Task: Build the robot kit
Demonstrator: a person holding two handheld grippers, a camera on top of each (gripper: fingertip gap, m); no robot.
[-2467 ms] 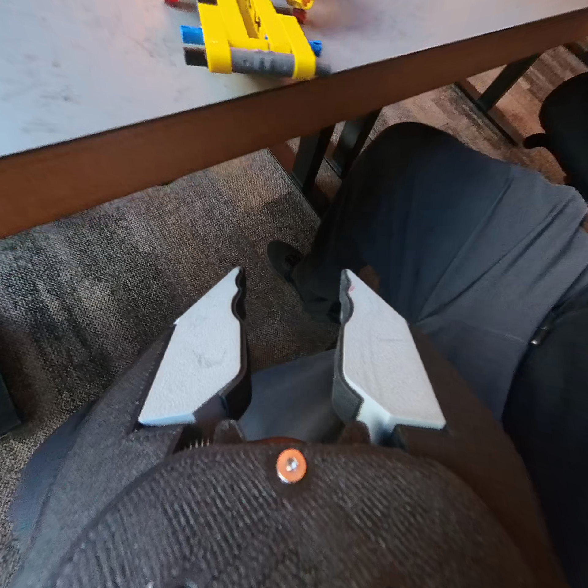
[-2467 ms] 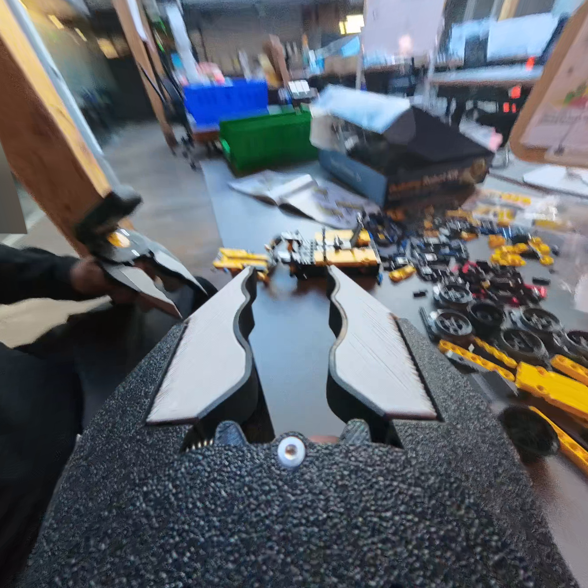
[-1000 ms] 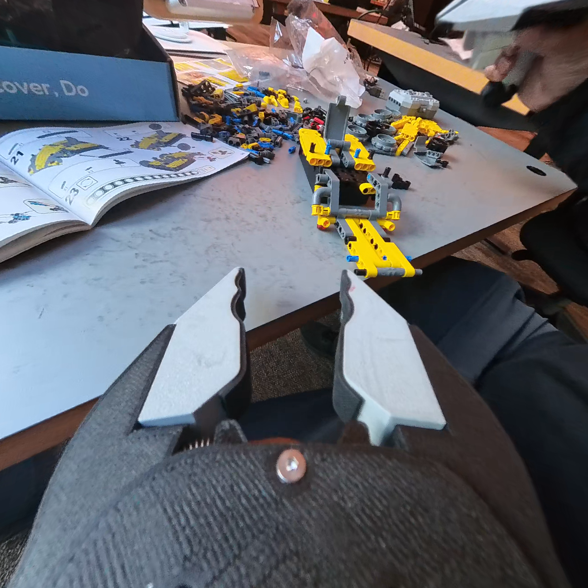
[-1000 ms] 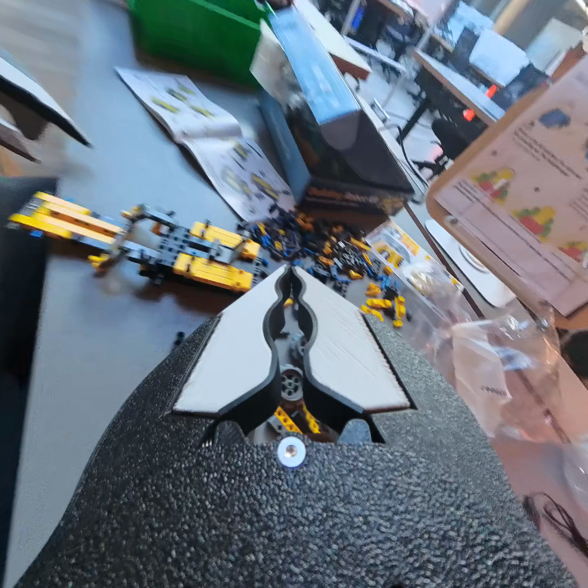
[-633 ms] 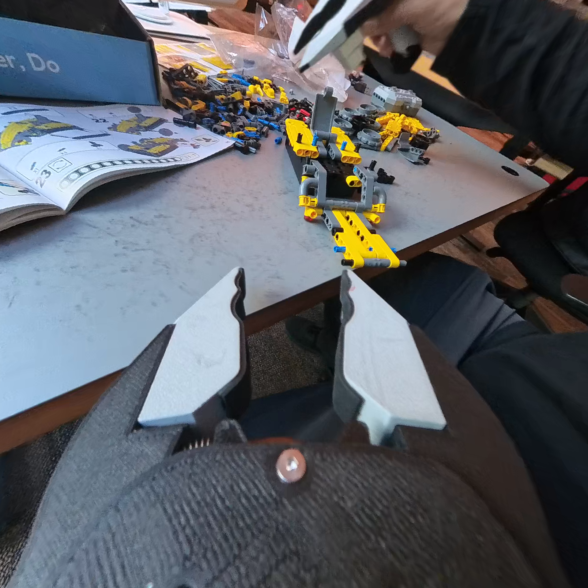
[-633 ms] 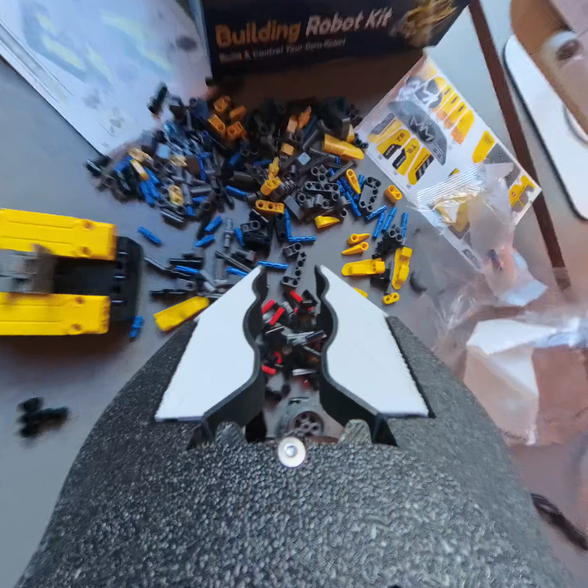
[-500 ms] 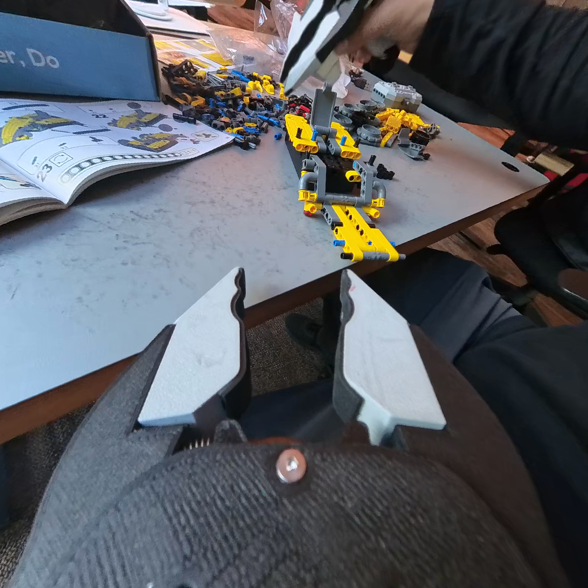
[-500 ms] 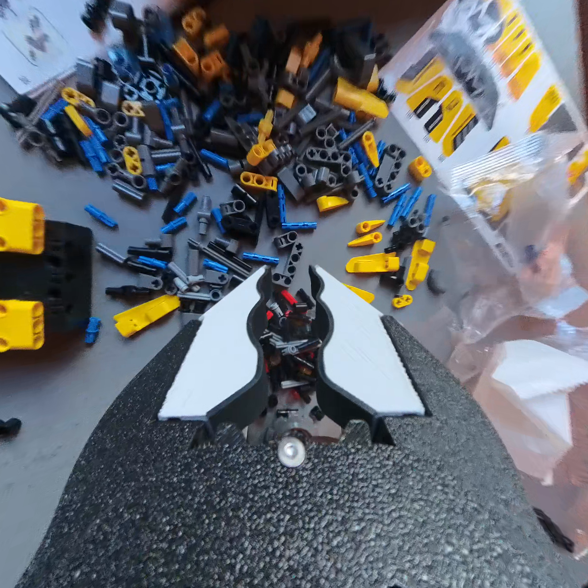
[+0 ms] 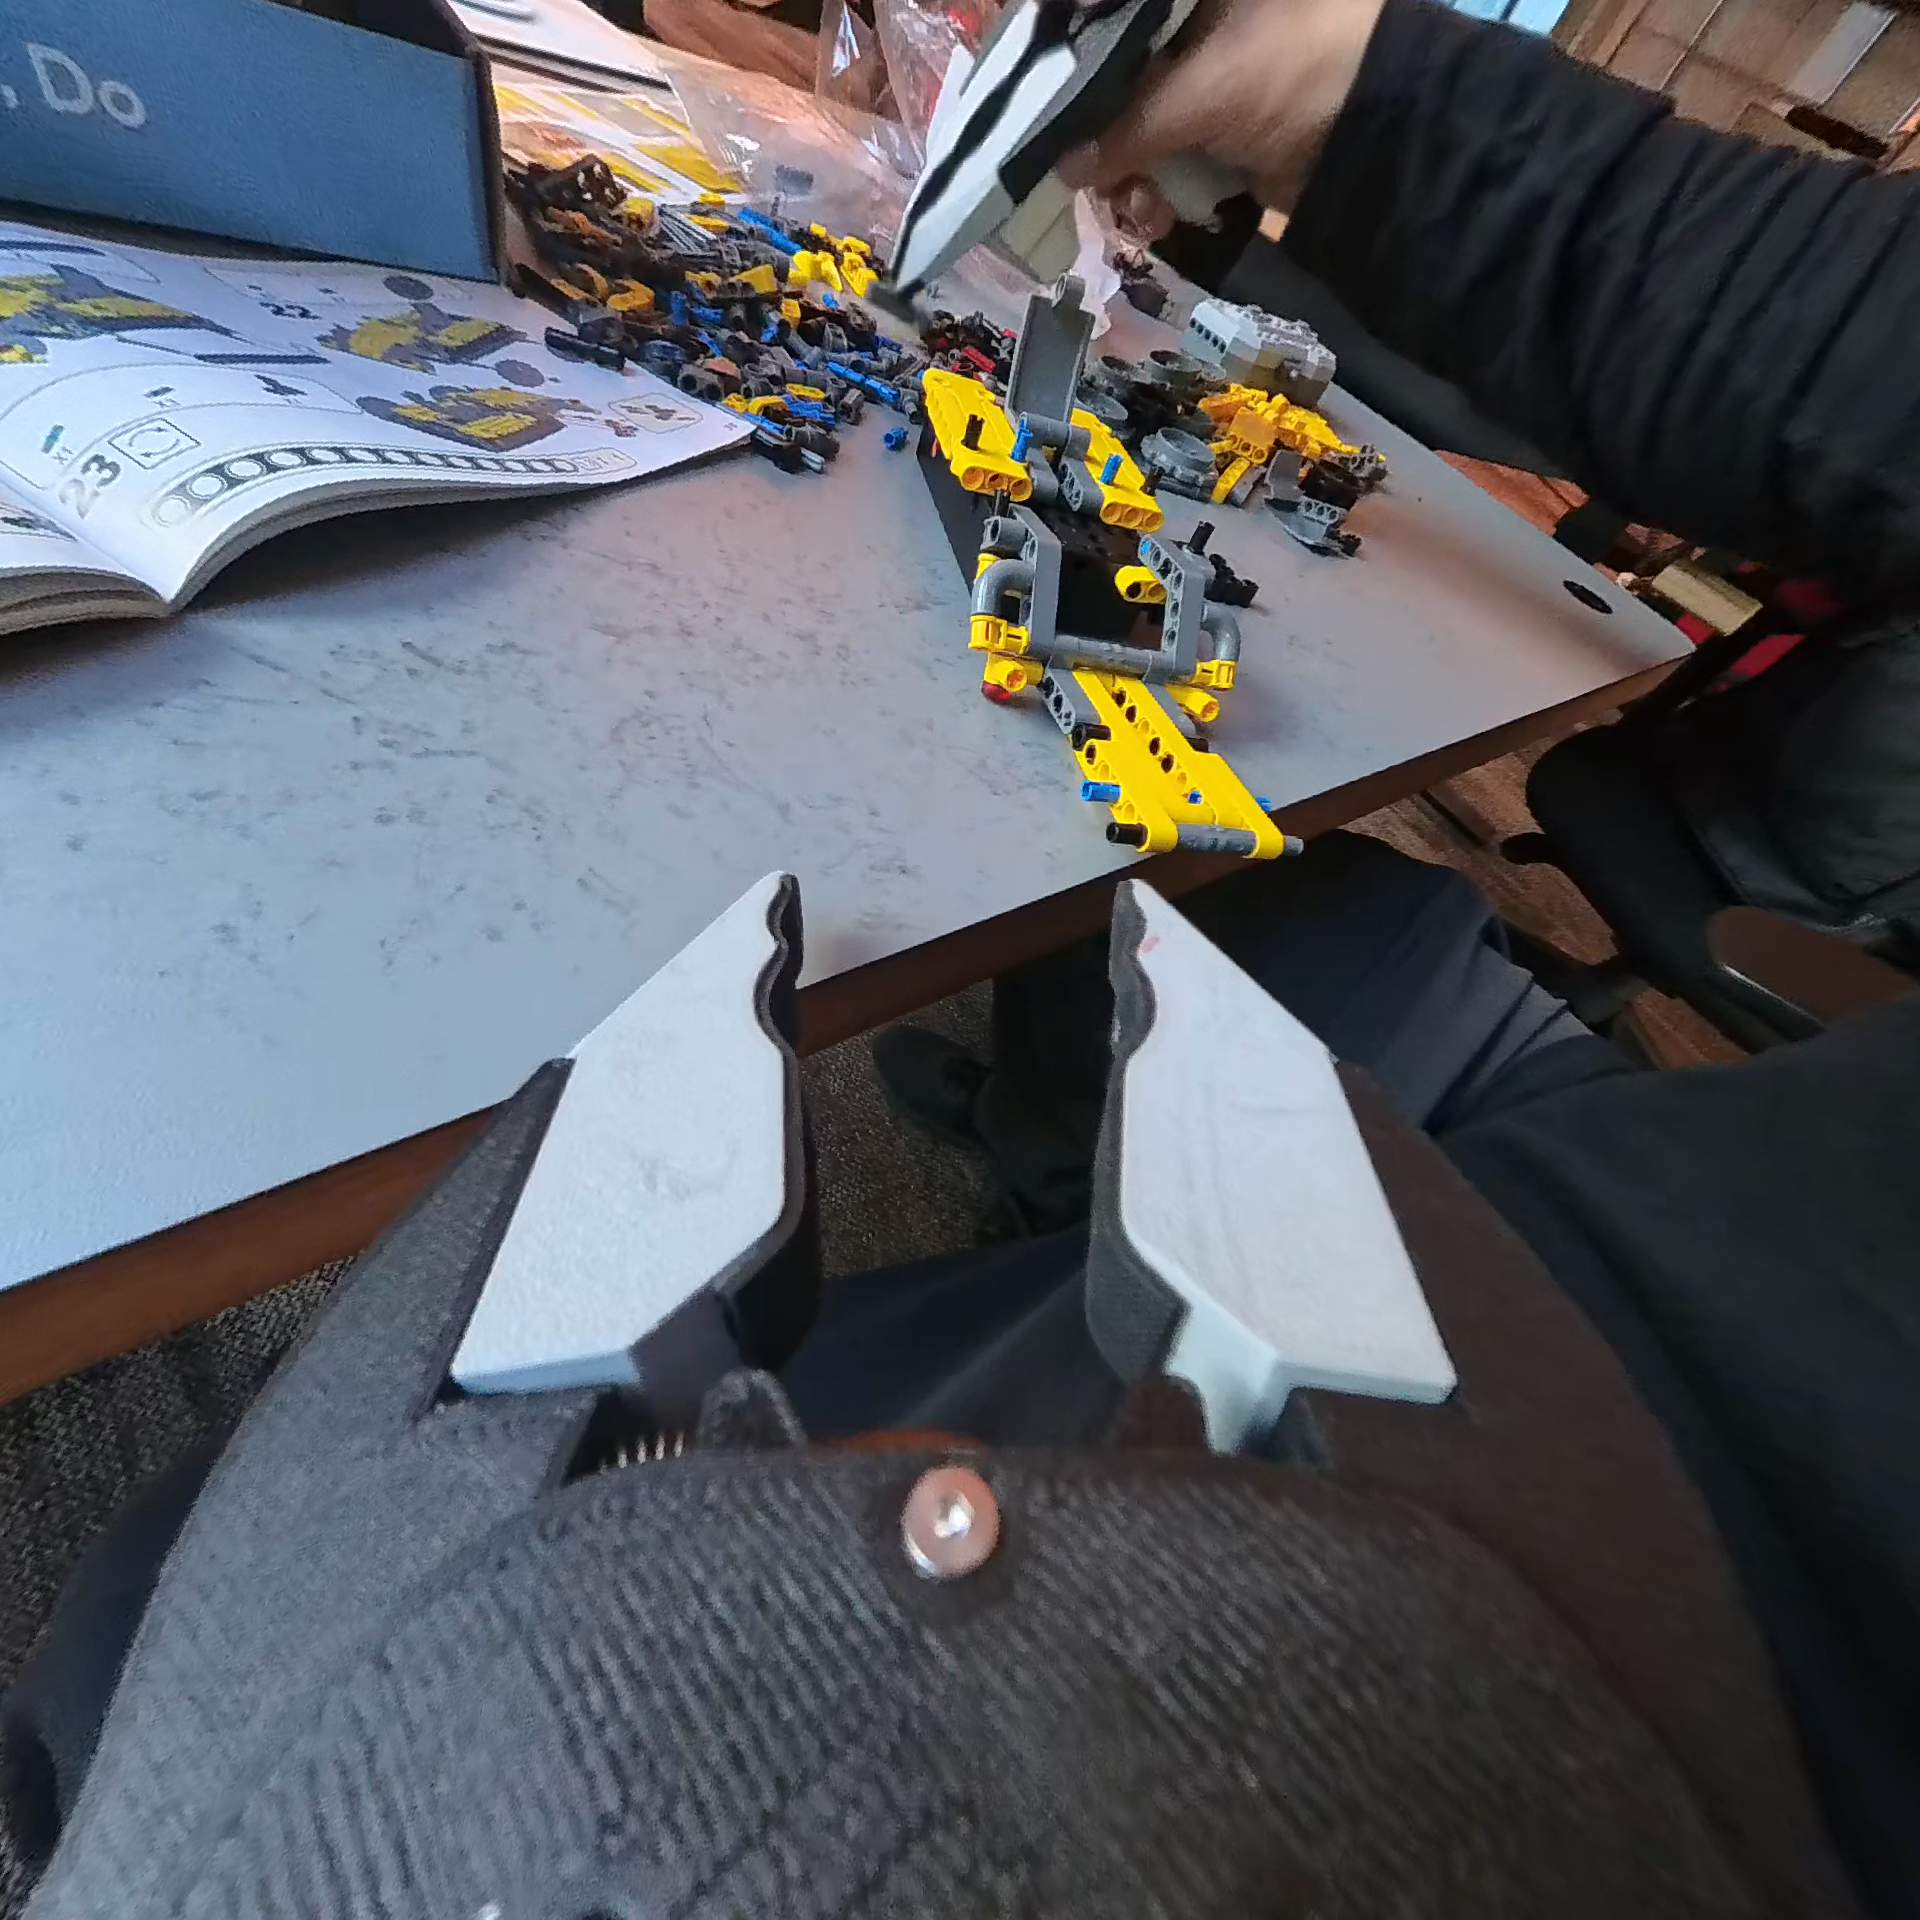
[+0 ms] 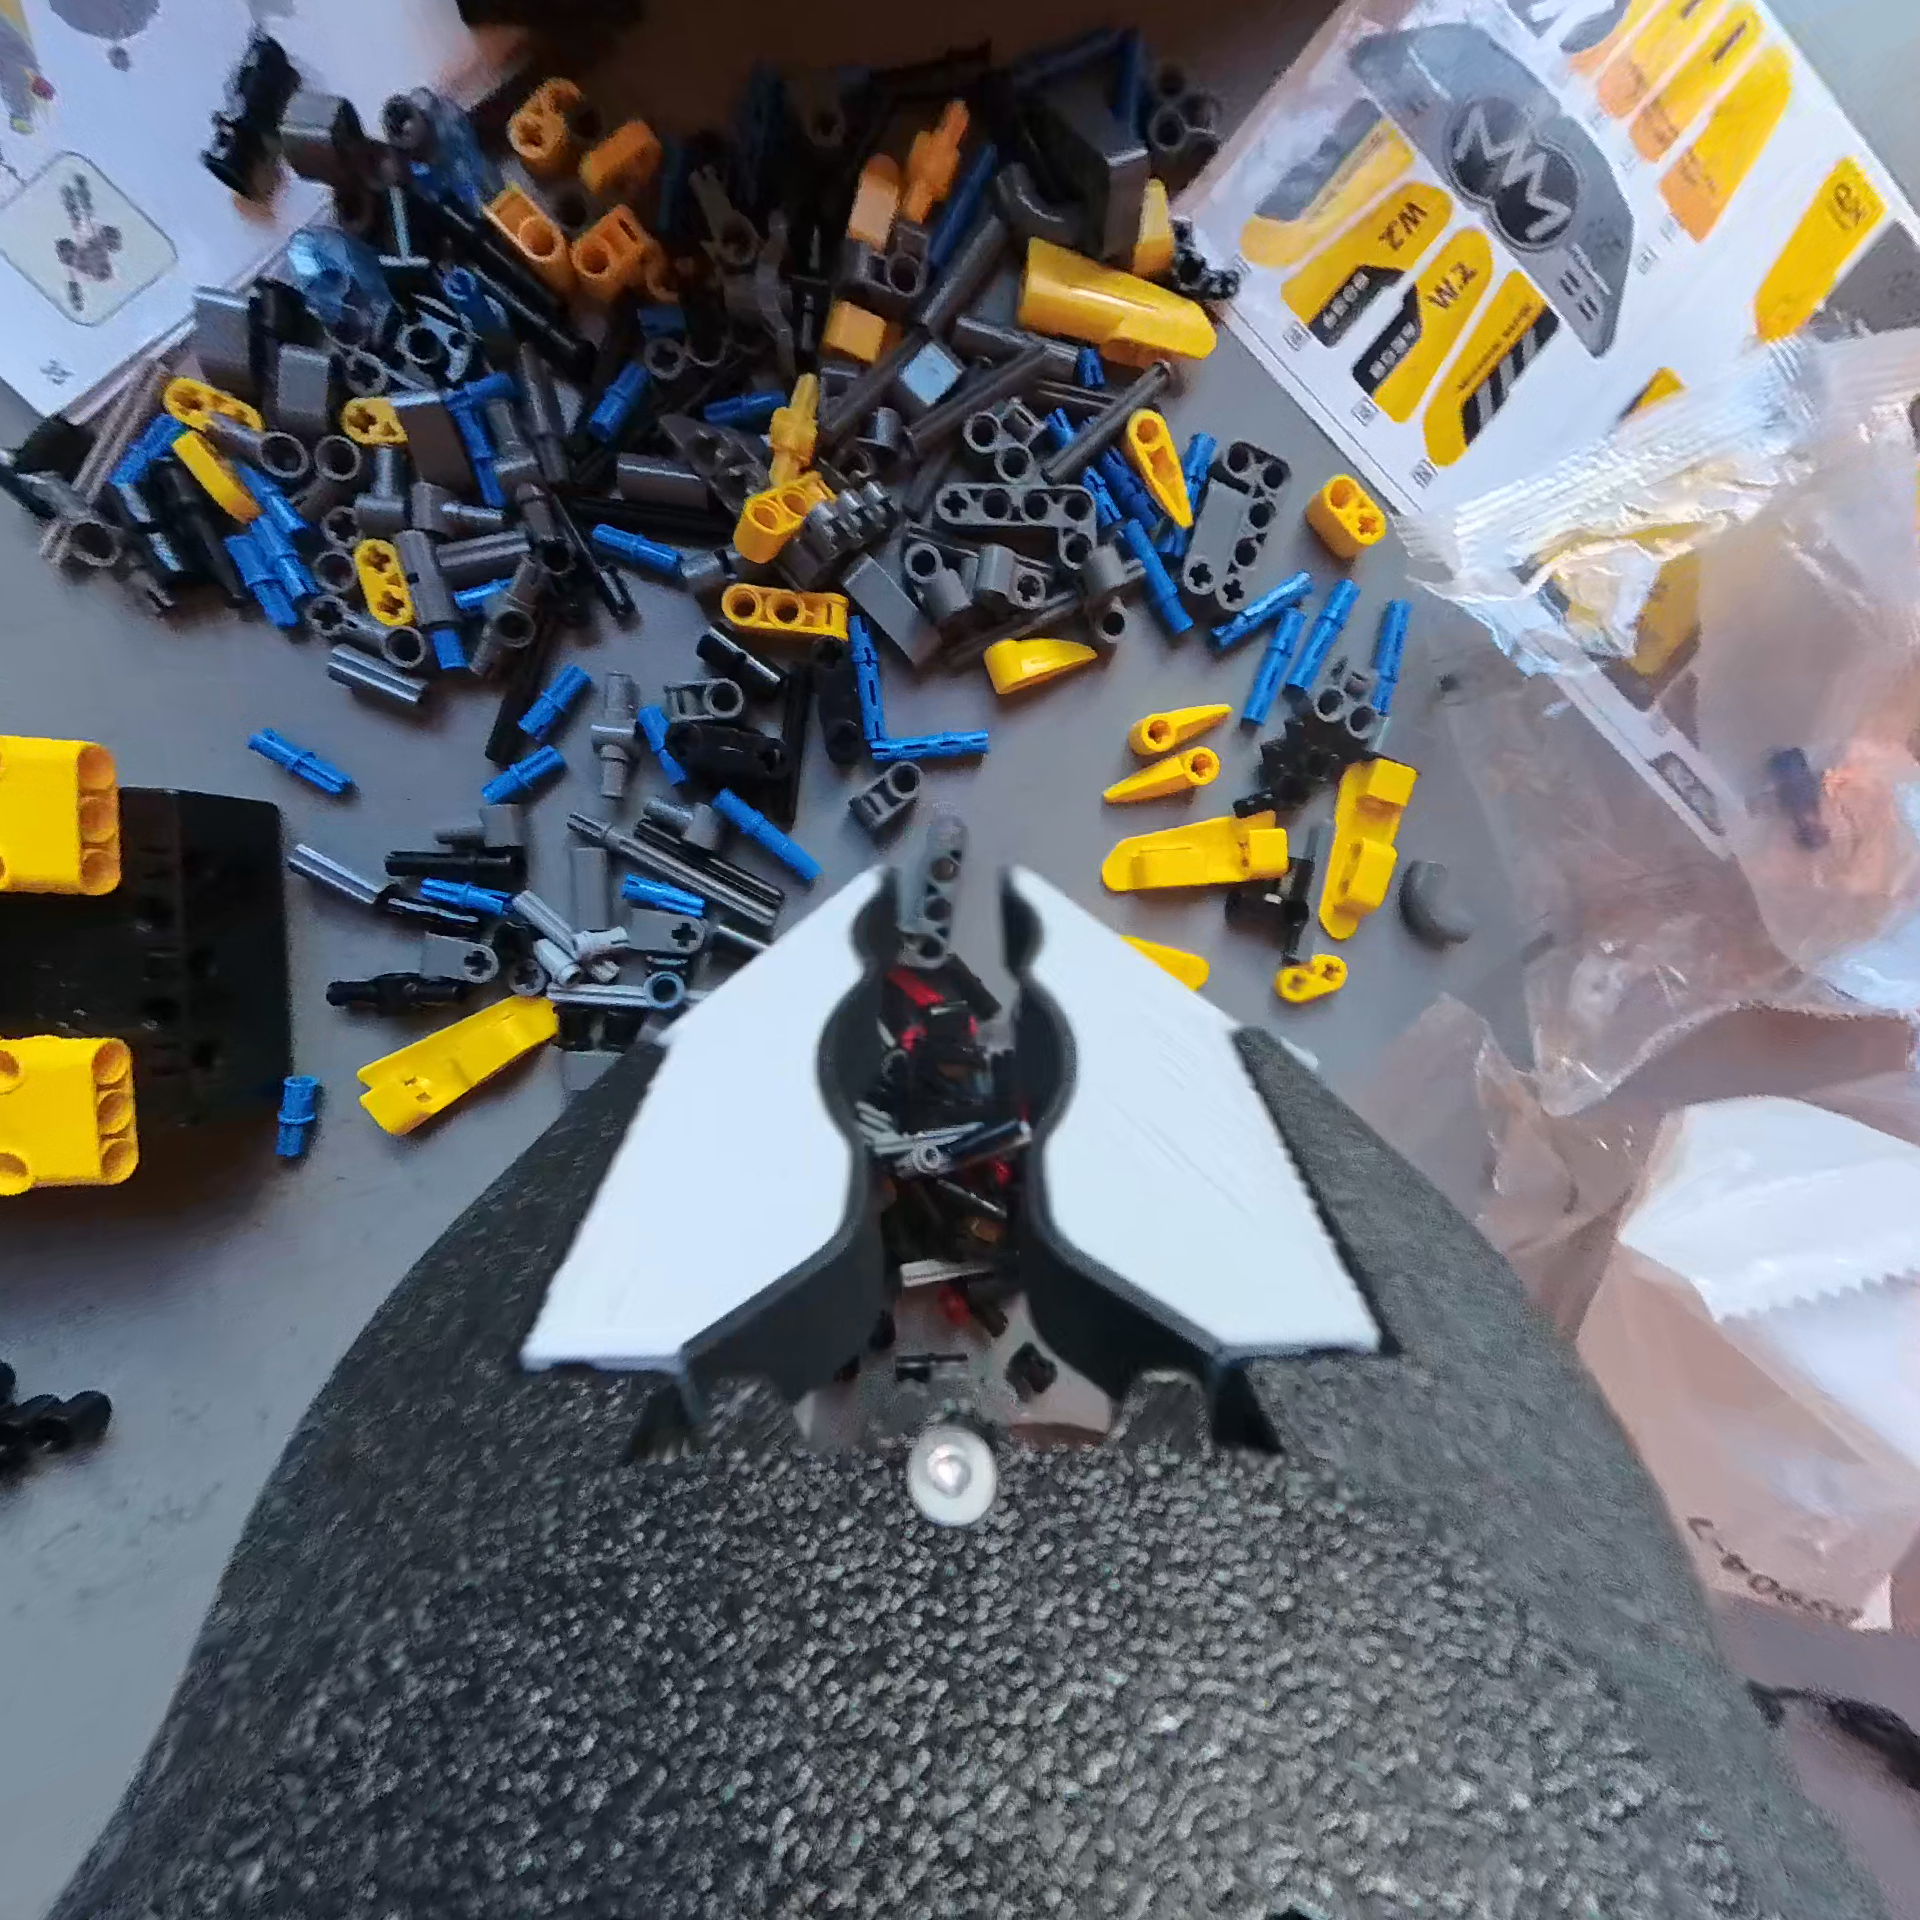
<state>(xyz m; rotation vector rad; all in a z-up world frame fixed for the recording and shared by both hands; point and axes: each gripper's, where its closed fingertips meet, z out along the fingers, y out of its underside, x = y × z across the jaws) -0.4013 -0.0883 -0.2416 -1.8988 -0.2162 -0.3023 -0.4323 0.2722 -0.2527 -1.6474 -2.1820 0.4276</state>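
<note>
My right gripper (image 10: pixel 948 885) points down into a pile of small black, grey, blue and yellow building parts (image 10: pixel 790 499). Its jaws stand a narrow gap apart around a small grey beam (image 10: pixel 933 891) that lies on the table, with a sliver of space on the beam's right side. In the left wrist view a hand holds this gripper (image 9: pixel 902 286) with its tips at the parts pile (image 9: pixel 748 312). My left gripper (image 9: pixel 958 902) is open and empty, low in front of the table's near edge (image 9: pixel 935 966), over the person's lap.
A half-built yellow, black and grey model (image 9: pixel 1091 582) lies on the grey table (image 9: pixel 468 748), its end near the front edge; part of it shows in the right wrist view (image 10: pixel 135 956). An open instruction booklet (image 9: pixel 312 416), a blue box (image 9: pixel 260 135), a sticker sheet (image 10: pixel 1507 239) and clear plastic bags (image 10: pixel 1662 987) surround the pile. The grippers' ends are close to 35 cm from one another.
My right gripper has dropped closer to the parts pile and its jaws have narrowed around the grey beam. My left gripper has stayed open and barely moved.
</note>
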